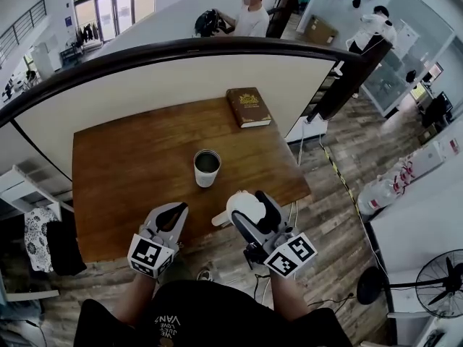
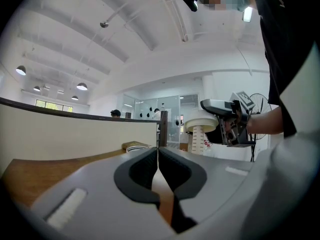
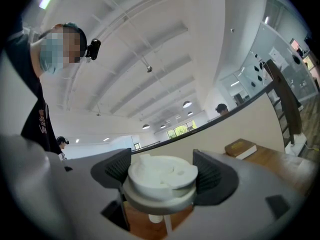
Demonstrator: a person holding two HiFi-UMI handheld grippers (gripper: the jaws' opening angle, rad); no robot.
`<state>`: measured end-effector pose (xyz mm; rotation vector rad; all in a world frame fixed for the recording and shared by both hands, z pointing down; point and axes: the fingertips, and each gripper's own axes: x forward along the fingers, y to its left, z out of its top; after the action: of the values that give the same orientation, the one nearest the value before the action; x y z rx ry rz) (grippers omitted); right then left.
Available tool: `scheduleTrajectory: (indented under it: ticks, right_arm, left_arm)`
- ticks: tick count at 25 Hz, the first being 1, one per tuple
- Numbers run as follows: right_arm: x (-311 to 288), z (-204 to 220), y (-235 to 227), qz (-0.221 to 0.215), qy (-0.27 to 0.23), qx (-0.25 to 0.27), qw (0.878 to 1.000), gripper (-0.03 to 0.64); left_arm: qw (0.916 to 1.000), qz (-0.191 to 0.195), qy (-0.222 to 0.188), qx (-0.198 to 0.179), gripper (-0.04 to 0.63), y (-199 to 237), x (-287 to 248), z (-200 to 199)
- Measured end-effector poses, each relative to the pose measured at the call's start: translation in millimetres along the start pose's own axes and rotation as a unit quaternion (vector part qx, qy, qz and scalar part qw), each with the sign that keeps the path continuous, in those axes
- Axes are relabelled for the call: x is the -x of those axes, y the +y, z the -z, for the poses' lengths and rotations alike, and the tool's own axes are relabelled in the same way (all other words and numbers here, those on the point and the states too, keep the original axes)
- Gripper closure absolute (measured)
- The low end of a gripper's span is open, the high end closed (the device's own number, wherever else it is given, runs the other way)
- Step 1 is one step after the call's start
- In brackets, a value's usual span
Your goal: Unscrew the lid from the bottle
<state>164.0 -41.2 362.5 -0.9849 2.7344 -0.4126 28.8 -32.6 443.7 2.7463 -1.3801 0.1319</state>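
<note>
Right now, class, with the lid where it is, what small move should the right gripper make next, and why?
Probably lower the right gripper and set the lid on the bare table beside the bottle. The lid is already off, clamped between its jaws above the table's near edge; the bottle stands open and upright, and the left gripper is shut and empty.

The grey left gripper (image 2: 158, 156) and grey right gripper (image 1: 252, 210) have black pads (image 2: 140, 171), and each bears a cube (image 1: 150, 255) patterned with black-and-white square markers. The round plastic lid (image 3: 161, 176) is plain white, and the white cylindrical bottle (image 1: 207, 168) beyond it looks dark inside. The wooden table (image 1: 130, 165) is reddish-brown with visible grain, and the thick hardcover book (image 1: 248, 107) at its far right is dark brown with gold lettering.
</note>
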Motion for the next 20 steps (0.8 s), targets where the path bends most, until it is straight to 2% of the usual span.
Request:
scheduleTrajectory:
  ticks: [11,20]
  right_arm:
    - [5,38,13,-0.006,0.029,-0.028,0.999,0.264]
    - [5,40,16,-0.003,0.029,-0.031,0.999,0.264]
  left_arm:
    - [0.9999,0.0,0.005,0.015,0.583,-16,13,8]
    - [0.9998,-0.006,0.008,0.018,0.583,-16,20,12]
